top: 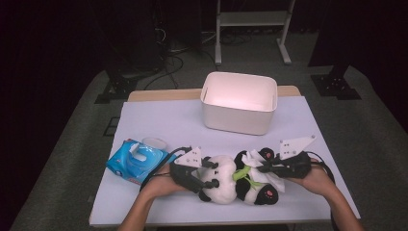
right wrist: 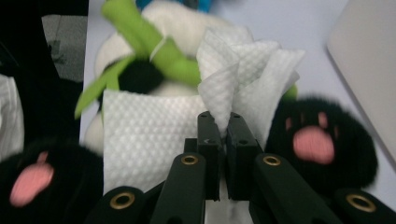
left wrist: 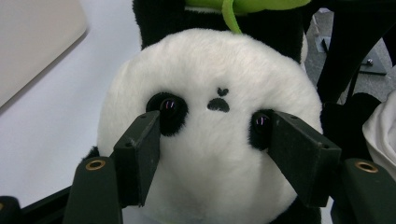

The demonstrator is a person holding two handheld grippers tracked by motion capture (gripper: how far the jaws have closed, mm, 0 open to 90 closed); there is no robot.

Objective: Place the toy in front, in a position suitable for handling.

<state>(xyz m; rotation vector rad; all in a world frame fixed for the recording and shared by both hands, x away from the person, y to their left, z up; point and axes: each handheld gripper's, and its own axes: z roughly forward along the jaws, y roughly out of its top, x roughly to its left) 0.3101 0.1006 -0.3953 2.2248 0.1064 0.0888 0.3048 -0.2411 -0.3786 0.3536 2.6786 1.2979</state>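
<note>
A black and white panda plush (top: 226,185) lies on its back near the table's front edge, with a green leaf (right wrist: 154,46) at its neck. My left gripper (top: 204,175) comes in from the left. In the left gripper view its jaws (left wrist: 212,123) press on both sides of the panda's white head (left wrist: 205,60), by the eyes. My right gripper (top: 266,167) comes from the right and is shut on a bunched corner of a white tissue (right wrist: 144,135) spread over the panda's belly. The panda's pink-padded paws (right wrist: 317,142) flank the right gripper (right wrist: 223,119).
A white plastic bin (top: 239,118) stands open at the back middle of the white table (top: 163,120). A blue pack of wipes (top: 137,161) with its lid up lies at the left, close to my left hand. Dark floor and stands surround the table.
</note>
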